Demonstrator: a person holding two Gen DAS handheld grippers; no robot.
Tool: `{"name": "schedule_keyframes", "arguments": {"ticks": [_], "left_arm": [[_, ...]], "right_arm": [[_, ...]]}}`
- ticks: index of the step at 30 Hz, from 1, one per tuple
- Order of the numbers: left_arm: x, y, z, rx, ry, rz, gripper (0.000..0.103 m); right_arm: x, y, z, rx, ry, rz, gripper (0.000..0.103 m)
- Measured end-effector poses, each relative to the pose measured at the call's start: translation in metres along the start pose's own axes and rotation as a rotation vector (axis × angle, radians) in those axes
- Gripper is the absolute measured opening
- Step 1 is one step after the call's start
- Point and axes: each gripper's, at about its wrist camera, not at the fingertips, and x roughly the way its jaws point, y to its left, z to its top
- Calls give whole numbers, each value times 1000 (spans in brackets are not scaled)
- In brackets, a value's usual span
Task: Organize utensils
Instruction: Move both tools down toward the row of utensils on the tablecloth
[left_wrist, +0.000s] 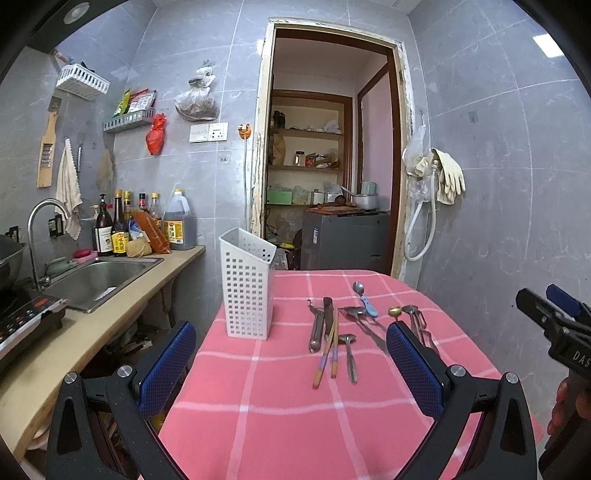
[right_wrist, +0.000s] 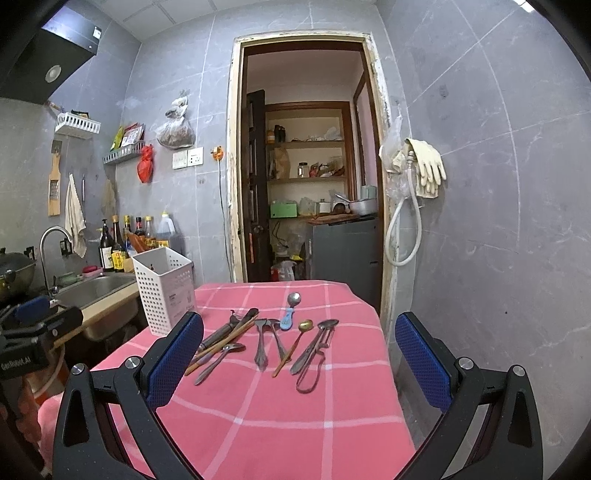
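A white perforated utensil holder (left_wrist: 248, 284) stands at the table's far left; it also shows in the right wrist view (right_wrist: 164, 290). Several utensils lie loose on the pink checked tablecloth (left_wrist: 280, 406): chopsticks (left_wrist: 327, 354), metal spoons (left_wrist: 349, 354), a blue-handled spoon (left_wrist: 364, 299), a gold-bowled spoon (right_wrist: 293, 345) and a peeler (right_wrist: 314, 363). My left gripper (left_wrist: 291, 363) is open and empty, short of the utensils. My right gripper (right_wrist: 299, 363) is open and empty, with the utensils ahead between its fingers.
A counter with a steel sink (left_wrist: 99, 280), faucet and sauce bottles (left_wrist: 144, 225) runs along the left. An induction cooker (left_wrist: 22, 317) sits at its near end. A doorway (left_wrist: 332, 155) opens behind the table. Gloves and a hose (left_wrist: 439, 177) hang on the right wall.
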Motion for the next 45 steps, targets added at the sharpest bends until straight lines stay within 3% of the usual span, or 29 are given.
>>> {"name": "schedule_keyframes", "arguments": {"ticks": [14, 28, 38, 45], "left_arm": [[62, -3, 30, 17, 80, -66, 103], [135, -15, 35, 10, 141, -95, 103], [192, -34, 12, 80, 303, -157, 103], [219, -45, 1, 123, 396, -262, 76]], "right_arm": [[82, 0, 20, -15, 94, 80, 102], [163, -8, 12, 26, 223, 135, 102], [207, -23, -21, 94, 370, 178, 102], [232, -30, -43, 129, 473, 225, 84]]}}
